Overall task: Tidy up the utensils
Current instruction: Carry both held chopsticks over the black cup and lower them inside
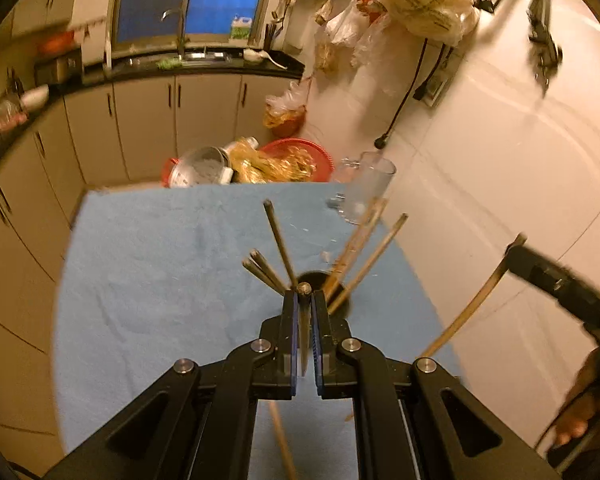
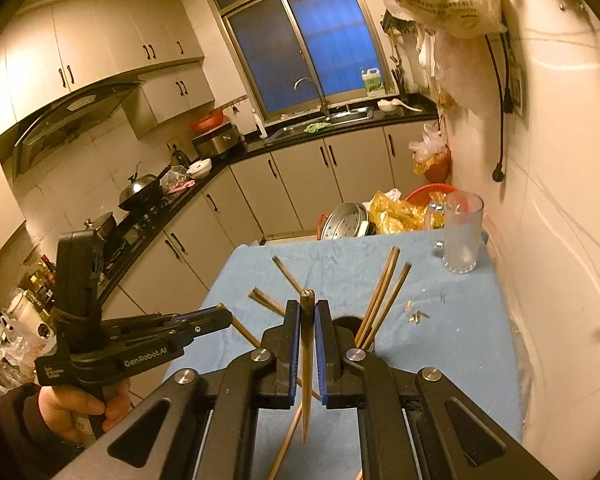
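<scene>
Left gripper point(image 1: 304, 300) clamped on thin wooden chopstick point(image 1: 303, 332); right gripper point(image 2: 307, 312) likewise, above dark round holder point(image 2: 350, 326) on blue-clothed counter point(image 2: 460, 320). Risk: chopstick pivots in narrow pinch, misses crowded holder, knocks leaning sticks.

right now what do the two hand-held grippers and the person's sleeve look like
Both are matte black plastic. The left hand-held gripper has a blocky upright camera housing, a pistol-style handle and white "GenRobot.AI" lettering along its side. The right hand-held gripper shows angular black linkage arms with round silver pivot bolts and blue ribbed pads lining its fingers. The person's dark sleeve covers the wrist.
</scene>
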A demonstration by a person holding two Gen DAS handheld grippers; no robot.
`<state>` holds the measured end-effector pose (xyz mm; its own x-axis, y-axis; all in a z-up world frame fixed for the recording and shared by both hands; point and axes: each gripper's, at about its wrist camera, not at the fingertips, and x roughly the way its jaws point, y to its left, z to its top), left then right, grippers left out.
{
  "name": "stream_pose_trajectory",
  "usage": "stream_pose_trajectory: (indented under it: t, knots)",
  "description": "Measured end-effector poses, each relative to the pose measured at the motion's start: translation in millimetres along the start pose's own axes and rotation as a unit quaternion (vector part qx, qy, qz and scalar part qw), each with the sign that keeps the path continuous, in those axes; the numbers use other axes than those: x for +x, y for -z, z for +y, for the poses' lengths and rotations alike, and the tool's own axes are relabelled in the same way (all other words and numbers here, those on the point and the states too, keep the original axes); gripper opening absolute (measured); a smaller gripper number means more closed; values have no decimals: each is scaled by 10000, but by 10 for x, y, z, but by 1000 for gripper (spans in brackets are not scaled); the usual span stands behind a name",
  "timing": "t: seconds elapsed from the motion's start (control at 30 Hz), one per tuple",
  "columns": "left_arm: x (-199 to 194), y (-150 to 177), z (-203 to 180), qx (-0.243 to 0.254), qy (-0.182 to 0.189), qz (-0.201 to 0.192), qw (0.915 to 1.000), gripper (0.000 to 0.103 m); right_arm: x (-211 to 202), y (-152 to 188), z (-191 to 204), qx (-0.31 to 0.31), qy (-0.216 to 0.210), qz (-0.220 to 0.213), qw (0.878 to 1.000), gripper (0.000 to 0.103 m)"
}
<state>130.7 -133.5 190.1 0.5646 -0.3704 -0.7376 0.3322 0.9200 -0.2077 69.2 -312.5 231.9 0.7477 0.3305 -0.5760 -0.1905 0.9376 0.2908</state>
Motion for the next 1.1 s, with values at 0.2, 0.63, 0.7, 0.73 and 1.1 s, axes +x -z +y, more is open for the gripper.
stream_pose_trajectory:
  t: [0.2, 0.63, 0.7, 0.73, 1.1]
  knots:
    - [-15, -53, -147, 393, -499, -158, 9979, 7, -31, -95, 6, -92, 64, -120, 9999, 8]
    - [-72, -383, -340, 710, -757, -651, 9925, 7, -114, -407, 25, -274, 177, -561, 9979, 8]
    - [-78, -435, -353, 734, -774, -717, 9917, 7, -102, -451, 15, -272, 196, -606, 9976, 8]
    - [-78, -461, -354, 740, -769, -762, 9914, 7, -99, -472, 12, -281, 199, -635, 9974, 8]
    - [-26, -674, -330, 519, -563, -920, 9928, 7, -64, -665, -37, -352, 286, -883, 9951, 8]
